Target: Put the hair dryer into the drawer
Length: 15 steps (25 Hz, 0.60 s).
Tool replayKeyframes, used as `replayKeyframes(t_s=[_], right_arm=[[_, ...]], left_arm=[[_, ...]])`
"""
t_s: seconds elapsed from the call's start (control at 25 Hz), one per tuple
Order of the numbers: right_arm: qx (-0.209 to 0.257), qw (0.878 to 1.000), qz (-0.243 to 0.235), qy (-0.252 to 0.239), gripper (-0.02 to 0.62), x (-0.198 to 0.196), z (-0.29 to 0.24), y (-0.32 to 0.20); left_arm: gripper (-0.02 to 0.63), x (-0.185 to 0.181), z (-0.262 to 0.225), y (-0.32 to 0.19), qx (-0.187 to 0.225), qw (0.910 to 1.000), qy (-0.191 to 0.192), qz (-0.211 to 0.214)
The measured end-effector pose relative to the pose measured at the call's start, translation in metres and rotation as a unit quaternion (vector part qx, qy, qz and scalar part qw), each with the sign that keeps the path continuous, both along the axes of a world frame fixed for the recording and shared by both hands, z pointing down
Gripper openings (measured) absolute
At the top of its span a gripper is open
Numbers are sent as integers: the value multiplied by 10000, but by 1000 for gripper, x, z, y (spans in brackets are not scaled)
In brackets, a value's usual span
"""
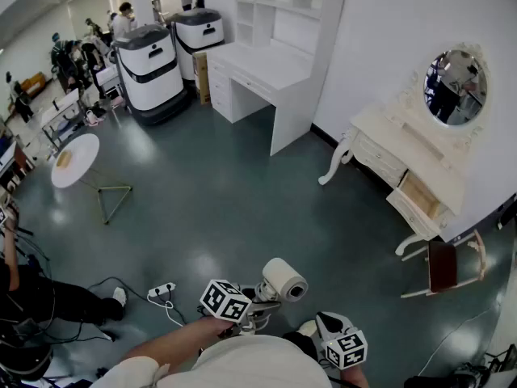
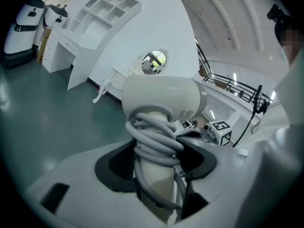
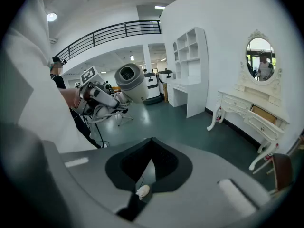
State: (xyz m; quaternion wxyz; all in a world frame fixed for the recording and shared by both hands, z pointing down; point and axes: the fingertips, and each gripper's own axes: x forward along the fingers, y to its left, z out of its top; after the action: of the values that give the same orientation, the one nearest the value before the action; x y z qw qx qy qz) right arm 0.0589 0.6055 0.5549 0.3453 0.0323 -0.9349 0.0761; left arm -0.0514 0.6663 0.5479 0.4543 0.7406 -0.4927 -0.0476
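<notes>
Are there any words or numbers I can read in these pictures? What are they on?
No readable words or numbers anywhere.
Hair dryer: small printed marks on its body, too small to read.
Marker cubes: black-and-white square patterns, not letters.

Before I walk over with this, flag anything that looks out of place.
One drawer of the dressing table stands pulled open, the one beside it shut. A power strip lies loose on the floor.

The hair dryer (image 2: 161, 96) has a smooth, matt off-white plastic housing and a smooth grey rubber-like cord (image 2: 152, 144); the floor (image 1: 226, 204) is glossy dark green, and the far right open drawer (image 1: 422, 196) shows bare wood.
</notes>
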Motion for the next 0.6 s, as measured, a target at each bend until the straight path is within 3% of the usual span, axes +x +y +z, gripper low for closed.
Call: replayKeyframes(t_s=[0.24, 0.4, 0.6], right_arm=[[-27, 9999, -127, -28, -2, -13, 4, -22], [10, 9995, 286, -111, -2, 6, 3, -56], [-93, 9986, 477, -214, -2, 34, -2, -95]], left_arm=[[259, -15, 6, -12, -117, 9996, 7, -246], [259, 4, 0, -54, -59, 9999, -64, 134], [259, 37, -13, -108, -7, 9991, -139, 395]])
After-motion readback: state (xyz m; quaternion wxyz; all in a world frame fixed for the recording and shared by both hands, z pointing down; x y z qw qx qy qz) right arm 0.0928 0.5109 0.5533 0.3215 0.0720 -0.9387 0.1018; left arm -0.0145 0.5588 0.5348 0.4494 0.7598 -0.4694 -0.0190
